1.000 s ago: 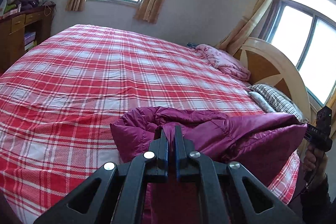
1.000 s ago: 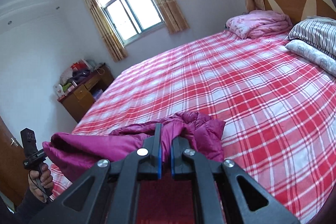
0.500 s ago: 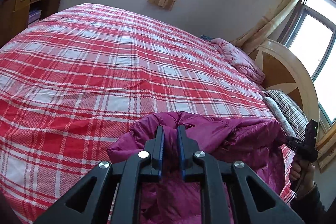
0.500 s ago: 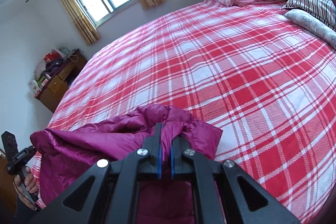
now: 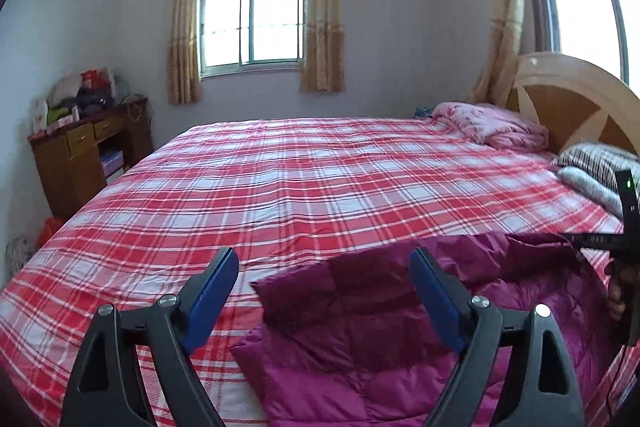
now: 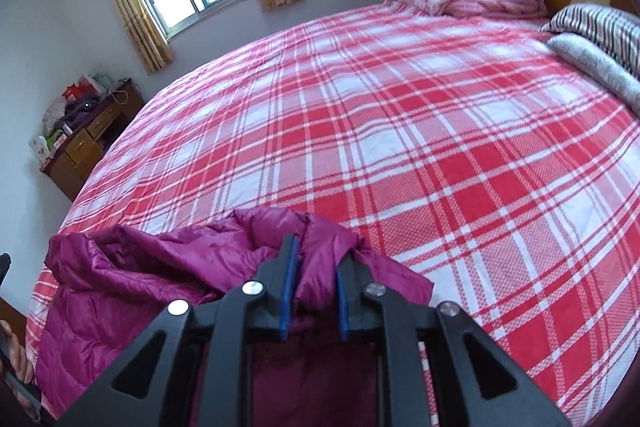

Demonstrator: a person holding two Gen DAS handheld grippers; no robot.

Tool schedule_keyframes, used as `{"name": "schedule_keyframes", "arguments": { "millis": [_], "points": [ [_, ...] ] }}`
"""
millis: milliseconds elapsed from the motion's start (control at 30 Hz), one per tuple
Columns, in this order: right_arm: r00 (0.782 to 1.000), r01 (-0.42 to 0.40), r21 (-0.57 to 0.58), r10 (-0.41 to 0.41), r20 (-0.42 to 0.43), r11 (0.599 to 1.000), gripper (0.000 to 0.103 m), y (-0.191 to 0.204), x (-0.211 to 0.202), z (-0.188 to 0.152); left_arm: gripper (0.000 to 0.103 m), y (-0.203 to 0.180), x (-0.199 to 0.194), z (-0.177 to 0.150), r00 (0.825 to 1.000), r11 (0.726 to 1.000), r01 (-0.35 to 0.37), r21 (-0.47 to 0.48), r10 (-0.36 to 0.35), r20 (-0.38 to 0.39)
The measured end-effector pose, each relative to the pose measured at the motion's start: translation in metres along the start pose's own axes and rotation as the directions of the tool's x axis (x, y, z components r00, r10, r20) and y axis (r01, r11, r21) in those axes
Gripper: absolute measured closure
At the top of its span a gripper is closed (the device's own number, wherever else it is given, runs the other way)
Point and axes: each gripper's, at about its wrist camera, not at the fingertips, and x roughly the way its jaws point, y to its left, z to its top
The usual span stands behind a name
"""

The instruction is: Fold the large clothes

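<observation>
Lowered jacket [image 5: 372, 347] (one), two pillows [image 6: 600, 39]

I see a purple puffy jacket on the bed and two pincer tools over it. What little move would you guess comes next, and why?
Probably the right gripper finishes opening and backs off. The left gripper has just opened wide with nothing pressed between its pads, and the purple jacket lies on the plaid bed. The right one has just begun opening, but a bunch of jacket fabric still sits between its pads.

Jacket [image 5: 360, 347] btm cut off
</observation>
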Motion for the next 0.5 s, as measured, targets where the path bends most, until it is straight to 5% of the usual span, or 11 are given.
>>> {"name": "schedule_keyframes", "arguments": {
  "millis": [67, 133, 167, 267, 333, 500],
  "points": [
    [0.999, 0.012, -0.030, -0.011, 0.040, 0.999, 0.056, 0.012, -0.009, -0.001, 0.015, -0.024, 0.016, -0.011, 0.999, 0.998, -0.021, 0.060, 0.023, -0.030],
    [0.993, 0.038, -0.049, -0.032, 0.111, 0.998, 0.013, 0.023, -0.023, -0.003, 0.015, -0.035, 0.029, -0.024, 0.995, 0.993, -0.070, 0.095, 0.076, -0.057],
    [0.984, 0.046, -0.059, -0.035, 0.173, 0.997, 0.008, 0.031, -0.035, -0.006, 0.015, -0.038, 0.037, -0.031, 0.992, 0.989, -0.102, 0.108, 0.110, -0.069],
    [0.981, 0.010, -0.085, 0.007, 0.194, 0.996, 0.007, 0.053, -0.045, -0.011, 0.015, -0.034, 0.059, -0.045, 0.973, 0.977, -0.184, 0.103, 0.196, -0.118],
    [0.986, -0.043, -0.144, 0.065, 0.151, 0.989, 0.021, 0.076, -0.034, -0.018, 0.015, -0.026, 0.071, -0.050, 0.963, 0.975, -0.208, 0.075, 0.217, -0.159],
    [0.999, -0.013, -0.275, 0.024, 0.037, 0.961, 0.035, 0.112, 0.023, -0.033, 0.015, -0.017, 0.100, -0.056, 0.937, 0.969, -0.246, 0.036, 0.248, -0.246]
  ]
}}
